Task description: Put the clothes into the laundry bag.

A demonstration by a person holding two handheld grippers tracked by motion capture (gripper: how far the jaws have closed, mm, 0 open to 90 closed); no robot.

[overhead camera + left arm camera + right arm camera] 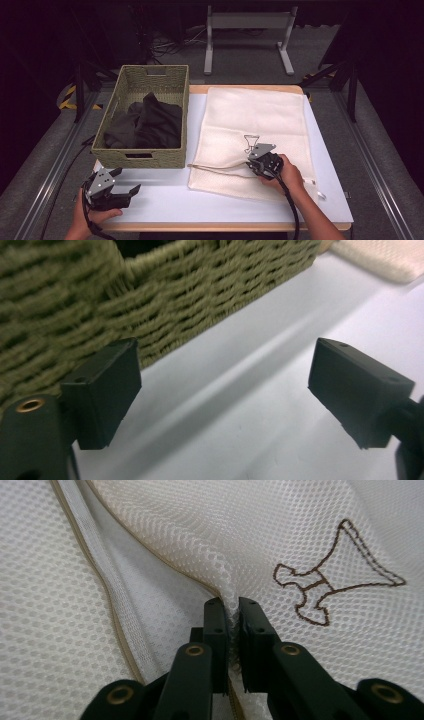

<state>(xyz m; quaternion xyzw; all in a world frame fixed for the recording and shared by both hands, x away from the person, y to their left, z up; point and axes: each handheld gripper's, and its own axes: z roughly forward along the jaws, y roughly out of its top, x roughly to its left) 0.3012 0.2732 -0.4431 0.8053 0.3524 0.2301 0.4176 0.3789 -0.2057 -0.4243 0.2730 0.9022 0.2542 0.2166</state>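
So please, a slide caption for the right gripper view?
Right hand-held gripper pinching the mesh laundry bag at its opening edge, beside an embroidered clothespin motif.

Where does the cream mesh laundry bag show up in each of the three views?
High view: the mesh bag lies flat on the table's right half; the right gripper pinches its near opening edge.
Left gripper view: one cream corner at the top right, past the woven basket.
Right gripper view: mesh across the frame, pinched between the jaws.
Shared landmark: the brown embroidered clothespin outline in the high and right gripper views.
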